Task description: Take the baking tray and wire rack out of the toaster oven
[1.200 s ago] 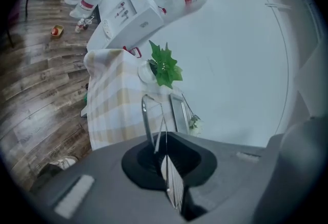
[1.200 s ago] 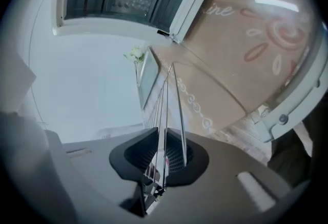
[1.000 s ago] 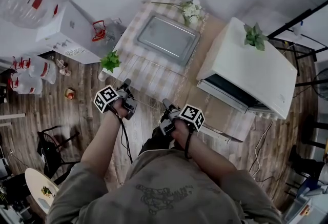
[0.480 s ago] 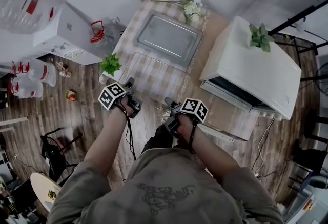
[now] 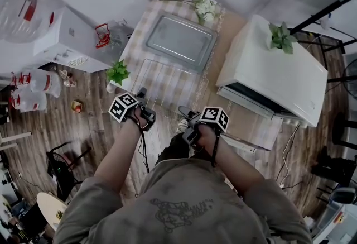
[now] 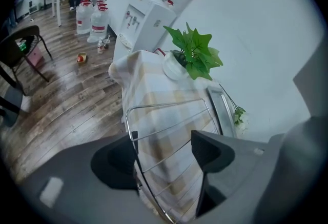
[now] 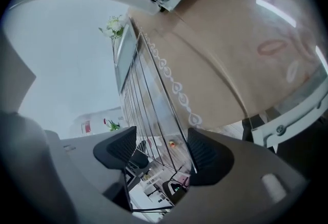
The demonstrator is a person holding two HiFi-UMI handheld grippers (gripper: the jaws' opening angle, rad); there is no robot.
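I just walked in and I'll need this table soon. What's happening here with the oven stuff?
A person is working with a gripper in each hand. The baking tray and the wire rack both lie on the checked tablecloth, out of the white toaster oven, whose door is open. The left gripper and right gripper sit at the rack's near edge, jaws apart with its wires between them, clamping nothing.

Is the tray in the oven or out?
Out. The baking tray lies on the checked tablecloth, beside the toaster oven.
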